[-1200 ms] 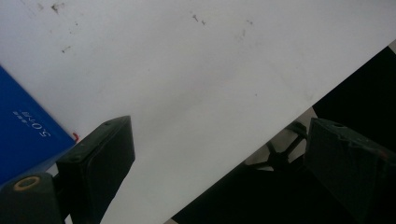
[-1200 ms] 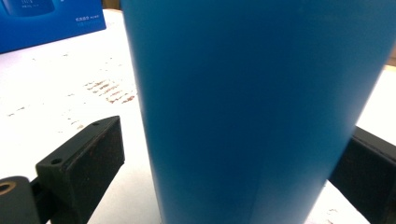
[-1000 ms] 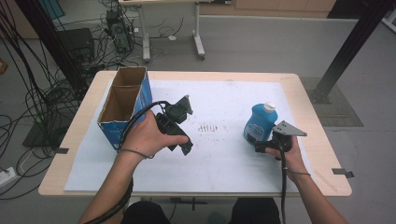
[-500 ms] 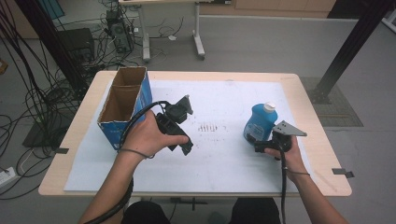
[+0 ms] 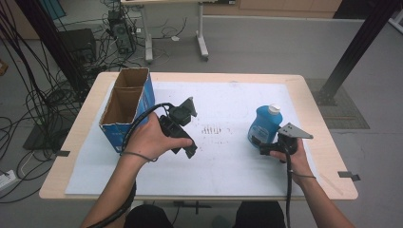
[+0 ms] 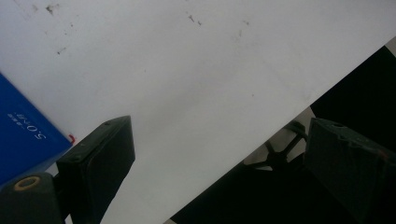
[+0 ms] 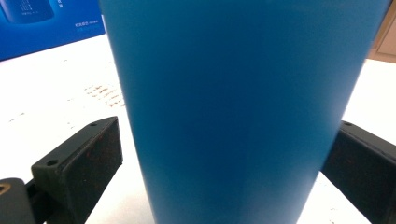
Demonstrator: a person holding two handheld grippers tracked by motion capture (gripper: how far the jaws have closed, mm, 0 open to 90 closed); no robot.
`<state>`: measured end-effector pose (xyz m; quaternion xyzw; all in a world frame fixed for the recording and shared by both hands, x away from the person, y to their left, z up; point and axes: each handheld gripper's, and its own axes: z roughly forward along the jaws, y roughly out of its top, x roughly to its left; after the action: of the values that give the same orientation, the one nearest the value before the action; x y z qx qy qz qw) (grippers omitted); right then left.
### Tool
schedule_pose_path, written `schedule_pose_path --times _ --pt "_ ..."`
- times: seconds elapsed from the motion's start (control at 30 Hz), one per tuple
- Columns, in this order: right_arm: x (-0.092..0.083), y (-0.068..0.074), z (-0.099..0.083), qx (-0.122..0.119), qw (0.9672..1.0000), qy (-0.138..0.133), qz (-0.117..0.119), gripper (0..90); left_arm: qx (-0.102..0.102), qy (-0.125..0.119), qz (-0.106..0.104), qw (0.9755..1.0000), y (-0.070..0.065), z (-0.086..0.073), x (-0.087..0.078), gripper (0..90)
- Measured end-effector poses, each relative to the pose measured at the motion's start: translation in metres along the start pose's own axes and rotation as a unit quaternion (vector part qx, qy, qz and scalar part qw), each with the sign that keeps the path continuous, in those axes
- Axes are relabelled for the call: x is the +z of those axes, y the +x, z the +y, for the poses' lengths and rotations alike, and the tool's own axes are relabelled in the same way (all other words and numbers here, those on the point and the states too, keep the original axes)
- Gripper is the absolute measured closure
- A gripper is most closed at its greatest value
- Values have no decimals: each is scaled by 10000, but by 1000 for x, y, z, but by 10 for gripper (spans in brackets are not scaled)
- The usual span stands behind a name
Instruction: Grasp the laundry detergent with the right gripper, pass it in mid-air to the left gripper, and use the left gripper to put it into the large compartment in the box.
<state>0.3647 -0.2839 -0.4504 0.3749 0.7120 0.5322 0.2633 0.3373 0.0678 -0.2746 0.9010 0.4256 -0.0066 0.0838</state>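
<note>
Change since earlier frame: nothing has moved; both hands, both grippers and the bottle sit where they were a second ago.
Left gripper [image 5: 189,153]: held in the left hand [image 5: 151,138] above the middle of the white sheet [image 5: 223,156], tilted, jaws spread wide with nothing between them; its own view looks down on bare sheet and the table's near edge.
Right gripper [image 5: 264,147]: held low at the right side of the sheet, jaws on either side of the blue bottle [image 5: 263,124]; whether the pads press on it, I cannot tell.
Blue bottle: upright on the sheet, white cap on top, just ahead of the right hand [image 5: 295,158].
Cardboard box [image 5: 124,108]: open-topped, blue-sided, at the table's left, well apart from the bottle.
</note>
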Motion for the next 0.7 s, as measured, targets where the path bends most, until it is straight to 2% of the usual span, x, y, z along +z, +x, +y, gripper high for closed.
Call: schedule_pose_path --times 0.7 --pt "2 3 0 22 10000 -36 35 24 4 22 -13 10000 0 -1 0 92"
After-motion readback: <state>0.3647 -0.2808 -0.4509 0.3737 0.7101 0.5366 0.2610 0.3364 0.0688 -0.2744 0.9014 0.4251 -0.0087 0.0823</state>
